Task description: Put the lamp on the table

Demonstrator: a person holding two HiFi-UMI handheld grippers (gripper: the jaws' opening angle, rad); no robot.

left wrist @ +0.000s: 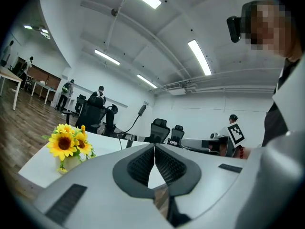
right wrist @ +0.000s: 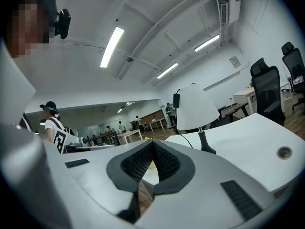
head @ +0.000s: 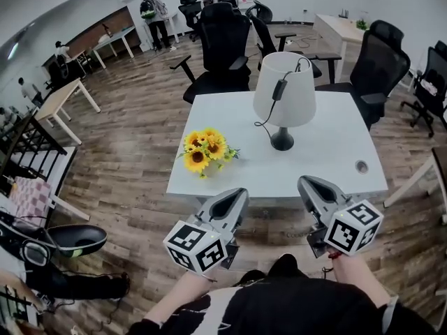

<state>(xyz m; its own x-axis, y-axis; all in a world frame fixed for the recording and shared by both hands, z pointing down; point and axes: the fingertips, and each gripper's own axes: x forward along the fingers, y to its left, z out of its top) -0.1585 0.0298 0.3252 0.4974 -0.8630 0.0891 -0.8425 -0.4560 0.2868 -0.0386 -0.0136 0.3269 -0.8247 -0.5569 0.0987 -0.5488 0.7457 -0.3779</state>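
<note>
Lamp [head: 285, 98] position: already on the table [head: 328, 160], not held by either tool.

Nearest to the person, the left hand-held gripper [head: 242, 192] and the right hand-held gripper [head: 305, 181] hang side by side, short of the table's near edge. In each gripper view the ribbed pads are pressed together with nothing between them. Both are empty.

Ahead of the left hand-held gripper and somewhat to its left, a bunch of sunflowers [head: 204, 151] sits on the table near the front edge. Ahead of the right hand-held gripper and off to its right is a round cable hole [head: 361, 166] in the tabletop.

Farther ahead, the lamp stands between the two lines of approach. It is closer to the right hand-held gripper, lying just right of the line along which those jaws point. It lies ahead and to the right of the left hand-held gripper. Its long axis is vertical: dark base flat on the table, stem upright, white shade on top. The cord [head: 269, 117] with its switch hangs down the near side of the shade. Office chairs [head: 223, 44] stand beyond the far edge.

Assessment: placement appears complete. Should any adjustment be wanted, the right hand-held gripper has the shorter reach, and the stem below the shade is the likely place to grip.
</note>
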